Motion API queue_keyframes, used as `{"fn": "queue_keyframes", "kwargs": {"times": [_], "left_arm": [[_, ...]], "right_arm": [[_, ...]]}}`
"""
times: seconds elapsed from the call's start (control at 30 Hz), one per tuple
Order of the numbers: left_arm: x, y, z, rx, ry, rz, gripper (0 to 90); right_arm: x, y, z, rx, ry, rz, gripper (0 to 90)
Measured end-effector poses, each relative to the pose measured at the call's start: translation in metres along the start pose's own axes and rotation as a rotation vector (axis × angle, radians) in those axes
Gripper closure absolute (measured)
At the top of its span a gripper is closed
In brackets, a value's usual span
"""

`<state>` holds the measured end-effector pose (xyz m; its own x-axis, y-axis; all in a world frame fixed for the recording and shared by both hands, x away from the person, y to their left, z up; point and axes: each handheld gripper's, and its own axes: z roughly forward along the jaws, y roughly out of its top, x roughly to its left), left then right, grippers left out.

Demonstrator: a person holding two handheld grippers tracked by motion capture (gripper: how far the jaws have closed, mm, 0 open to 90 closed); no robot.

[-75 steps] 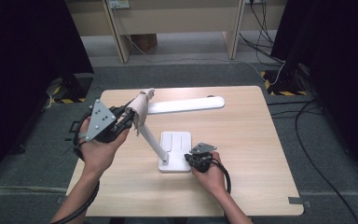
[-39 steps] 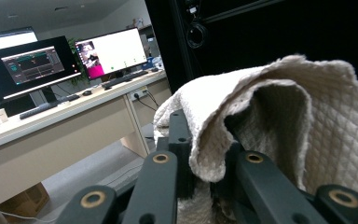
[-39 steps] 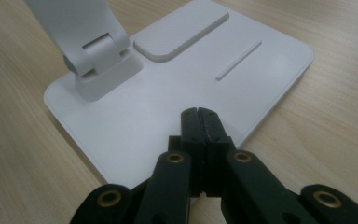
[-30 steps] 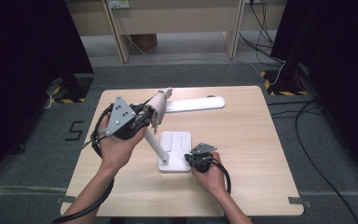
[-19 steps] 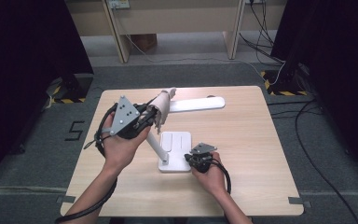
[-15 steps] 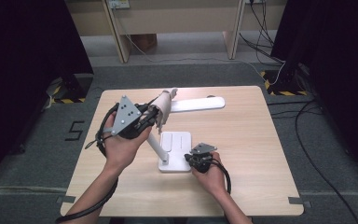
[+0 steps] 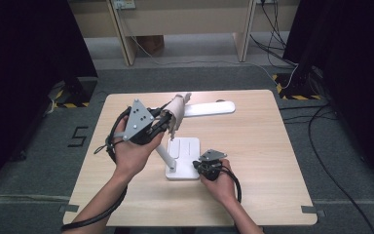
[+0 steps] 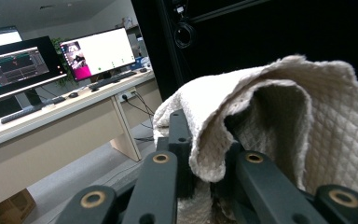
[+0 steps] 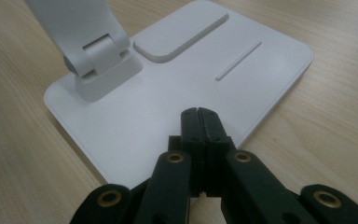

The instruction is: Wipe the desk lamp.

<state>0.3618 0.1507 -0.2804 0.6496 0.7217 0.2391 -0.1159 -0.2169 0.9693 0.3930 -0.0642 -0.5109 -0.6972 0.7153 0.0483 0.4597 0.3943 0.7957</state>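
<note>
A white desk lamp stands mid-table on its flat base (image 7: 184,151). Its arm (image 7: 164,157) slants up to the left, and its long head (image 7: 209,108) lies level toward the right. My left gripper (image 7: 168,122) is shut on a beige quilted cloth (image 7: 176,108) and holds it against the top of the lamp arm, by the joint with the head. In the left gripper view the cloth (image 8: 284,116) drapes over the left gripper (image 8: 205,154) and hides the lamp. My right gripper (image 7: 200,166) is shut with nothing in it. Its tips (image 9: 199,116) rest on the base (image 9: 168,88) near the hinge (image 9: 98,60).
The wooden table (image 7: 258,146) has bare room right of the lamp. Behind it stand a long desk's legs, a cardboard box (image 7: 151,44) and floor cables (image 7: 316,131). Monitors (image 8: 98,51) sit on the desk in the left gripper view.
My left gripper has carried the cloth to the right along the lamp, nearer the joint with the head, with only a slight shift in the last second. The right gripper has stayed on the base.
</note>
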Motion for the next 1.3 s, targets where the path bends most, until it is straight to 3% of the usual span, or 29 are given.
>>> {"fn": "queue_keyframes", "kwargs": {"times": [1.3], "left_arm": [[-0.021, 0.01, 0.026, 0.014, -0.044, 0.009, 82.0]], "right_arm": [[0.0, -0.001, 0.001, -0.008, 0.003, 0.005, 90.0]]}}
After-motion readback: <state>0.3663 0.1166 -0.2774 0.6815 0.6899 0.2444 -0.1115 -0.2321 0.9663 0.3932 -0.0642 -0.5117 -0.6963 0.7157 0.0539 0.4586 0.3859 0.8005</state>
